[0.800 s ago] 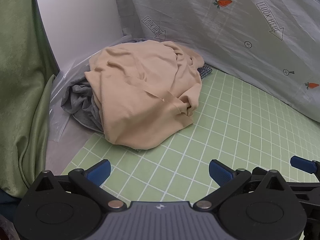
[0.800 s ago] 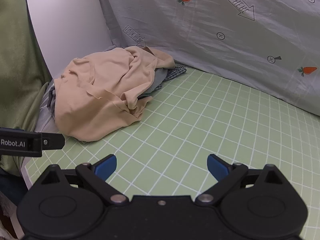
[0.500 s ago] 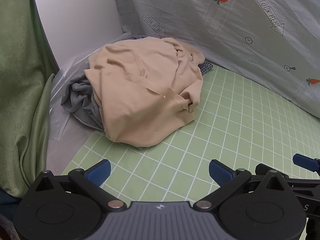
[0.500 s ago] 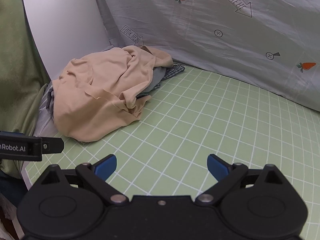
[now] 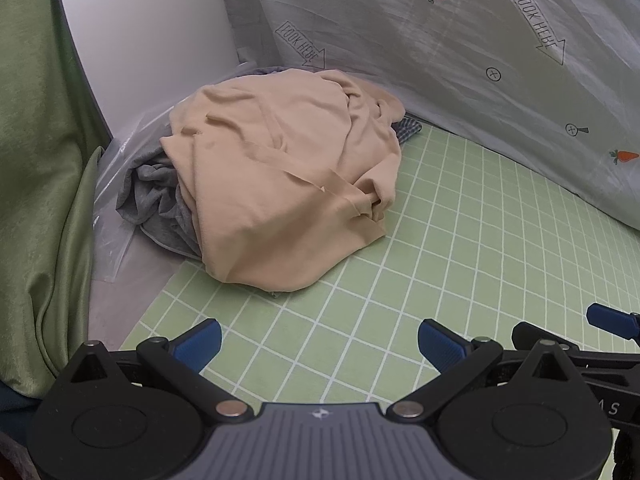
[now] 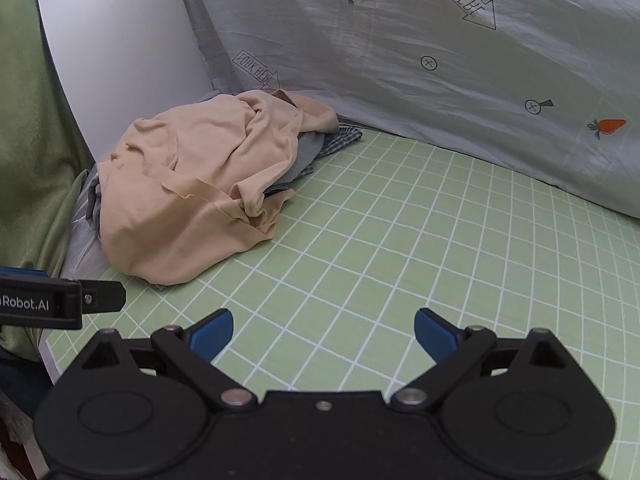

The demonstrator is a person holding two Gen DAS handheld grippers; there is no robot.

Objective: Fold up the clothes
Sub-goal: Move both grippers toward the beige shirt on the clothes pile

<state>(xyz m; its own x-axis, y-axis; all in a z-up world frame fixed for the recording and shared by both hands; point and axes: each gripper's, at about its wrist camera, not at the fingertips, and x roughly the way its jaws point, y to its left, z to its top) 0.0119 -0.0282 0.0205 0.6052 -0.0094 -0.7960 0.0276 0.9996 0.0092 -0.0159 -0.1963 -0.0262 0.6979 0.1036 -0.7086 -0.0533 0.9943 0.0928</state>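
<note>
A crumpled beige garment tops a heap of clothes at the back left of the green grid mat. Under it lie a grey garment and a checked cloth. My left gripper hovers open over the mat, short of the heap, nothing between its blue pads. My right gripper is open too, over bare mat to the right of the heap. In the left wrist view the right gripper's blue fingertip shows at the right edge.
A grey sheet printed with carrots and arrows hangs behind the mat. A white panel stands at the back left, a green curtain at the left. Clear plastic lies under the heap.
Both views have shifted slightly, with the heap sitting a little farther up and back in the frames. Both grippers stay open and empty.
</note>
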